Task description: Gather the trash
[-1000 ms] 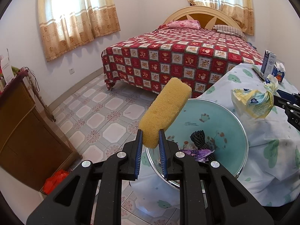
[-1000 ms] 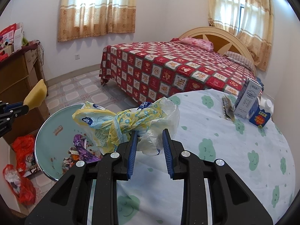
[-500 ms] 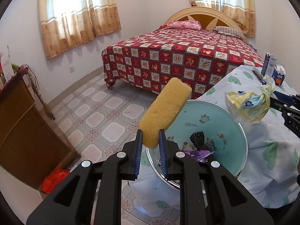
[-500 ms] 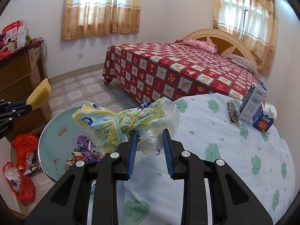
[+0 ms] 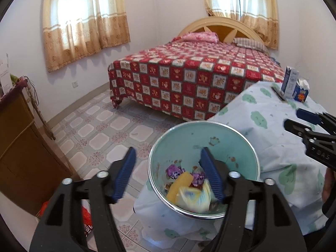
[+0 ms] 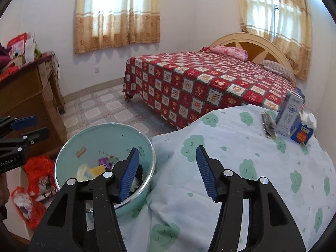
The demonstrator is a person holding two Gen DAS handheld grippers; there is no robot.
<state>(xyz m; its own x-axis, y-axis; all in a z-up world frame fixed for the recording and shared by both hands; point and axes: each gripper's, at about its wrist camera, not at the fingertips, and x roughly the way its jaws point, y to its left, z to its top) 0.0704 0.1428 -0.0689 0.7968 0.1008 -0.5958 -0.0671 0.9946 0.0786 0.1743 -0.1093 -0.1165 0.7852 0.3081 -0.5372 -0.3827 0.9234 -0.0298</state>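
A light green basin (image 5: 226, 138) stands beside the table and holds trash: a yellow sponge (image 5: 181, 185), a yellow-and-white plastic bag (image 5: 196, 197) and purple wrappers (image 5: 174, 171). My left gripper (image 5: 168, 174) is open and empty above the basin's near left rim. The basin (image 6: 98, 134) also shows in the right wrist view, with the bag (image 6: 84, 173) and the sponge (image 6: 97, 170) inside. My right gripper (image 6: 167, 173) is open and empty over the table edge, just right of the basin.
The table wears a cloud-print cloth (image 6: 252, 168). Cartons (image 6: 288, 113) and a dark strip (image 6: 267, 124) lie at its far right. A red checked bed (image 6: 210, 84) stands behind. A wooden cabinet (image 6: 27, 96) is on the left, with red bags (image 6: 37, 168) on the floor.
Both grippers opened. The sponge left my left gripper and the plastic bag left my right gripper; both now lie in the basin.
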